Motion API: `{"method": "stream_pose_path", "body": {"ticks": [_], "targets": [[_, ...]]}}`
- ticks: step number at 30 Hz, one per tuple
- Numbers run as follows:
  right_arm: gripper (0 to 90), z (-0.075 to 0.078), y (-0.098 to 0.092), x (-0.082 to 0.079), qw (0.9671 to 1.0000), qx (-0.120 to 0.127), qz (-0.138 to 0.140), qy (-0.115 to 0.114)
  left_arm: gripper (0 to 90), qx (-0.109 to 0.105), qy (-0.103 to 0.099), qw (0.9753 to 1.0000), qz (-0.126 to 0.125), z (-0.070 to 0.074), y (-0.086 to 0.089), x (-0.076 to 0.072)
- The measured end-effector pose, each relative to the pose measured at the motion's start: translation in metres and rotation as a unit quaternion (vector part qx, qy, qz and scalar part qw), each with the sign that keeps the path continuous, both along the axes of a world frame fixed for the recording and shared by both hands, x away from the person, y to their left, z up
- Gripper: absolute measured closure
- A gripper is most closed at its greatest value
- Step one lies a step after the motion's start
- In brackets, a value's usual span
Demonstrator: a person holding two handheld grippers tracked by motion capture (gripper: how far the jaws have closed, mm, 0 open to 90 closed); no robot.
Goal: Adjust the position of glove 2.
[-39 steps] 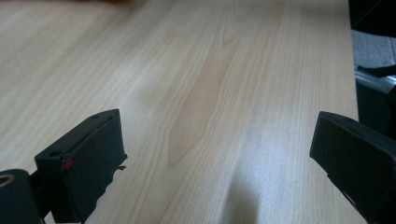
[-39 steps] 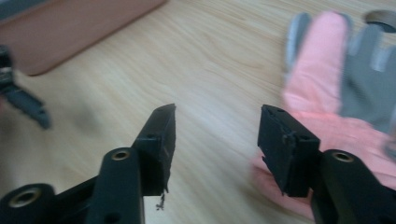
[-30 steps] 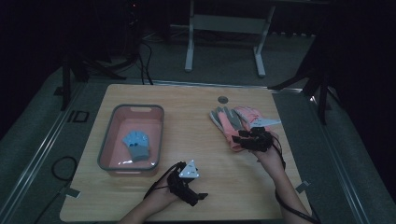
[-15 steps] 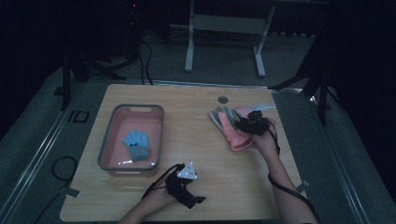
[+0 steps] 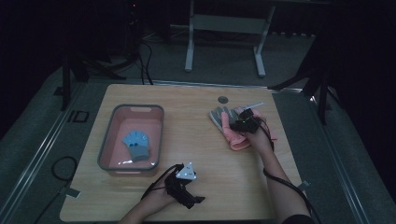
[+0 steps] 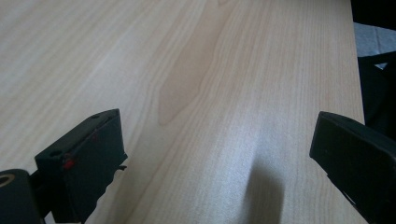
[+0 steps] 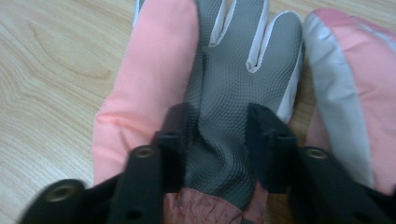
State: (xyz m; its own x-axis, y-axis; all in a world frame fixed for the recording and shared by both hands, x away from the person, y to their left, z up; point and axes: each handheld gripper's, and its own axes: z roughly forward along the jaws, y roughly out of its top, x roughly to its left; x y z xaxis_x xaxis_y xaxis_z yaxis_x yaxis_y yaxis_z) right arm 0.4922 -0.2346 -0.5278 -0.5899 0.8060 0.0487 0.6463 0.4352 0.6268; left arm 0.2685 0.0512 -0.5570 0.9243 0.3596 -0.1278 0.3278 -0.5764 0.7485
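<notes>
high view, read from left to right: a grey-rimmed pink tray (image 5: 105, 144) is seen on the left half of the wooden bench (image 5: 196, 140), and a blue glove (image 5: 137, 144) is laid flat inside it. near the front edge, just right of the tray, the left hand-held gripper (image 5: 187, 193) is held low over bare wood; in the left gripper view its jaws are spread wide with nothing between them, and only wood grain is shown beneath. a small round grey disc (image 5: 223, 99) is set into the bench toward the far edge. on the right half, a pink and grey glove (image 5: 229, 128) is laid on the bench, and the right hand-held gripper (image 5: 243, 122) is placed on it. in the right gripper view the jaws are closed on a pinched fold of the glove's grey textured palm (image 7: 219, 116), beside the pink cuff fabric. whether the glove is lifted off the wood cannot be told.
</notes>
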Motion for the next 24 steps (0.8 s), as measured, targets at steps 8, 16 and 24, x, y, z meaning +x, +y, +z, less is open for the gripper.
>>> {"method": "stream_pose_path", "body": {"ticks": [8, 16, 24], "targets": [[87.5, 0.007, 0.015, -0.012, 0.9991, -0.007, -0.042, -0.005, 3.3, -0.006, -0.008, 0.9999, 0.009, 0.000, 0.002, 0.000], [87.9, 0.044, 0.031, -0.052, 0.9941, 0.052, -0.089, -0.037, 3.3, -0.013, -0.007, 0.9998, 0.012, -0.001, 0.005, 0.000], [87.9, 0.058, 0.041, -0.093, 0.9898, 0.072, -0.114, -0.046, 3.3, -0.019, -0.008, 0.9996, 0.022, 0.000, 0.007, 0.001]]}}
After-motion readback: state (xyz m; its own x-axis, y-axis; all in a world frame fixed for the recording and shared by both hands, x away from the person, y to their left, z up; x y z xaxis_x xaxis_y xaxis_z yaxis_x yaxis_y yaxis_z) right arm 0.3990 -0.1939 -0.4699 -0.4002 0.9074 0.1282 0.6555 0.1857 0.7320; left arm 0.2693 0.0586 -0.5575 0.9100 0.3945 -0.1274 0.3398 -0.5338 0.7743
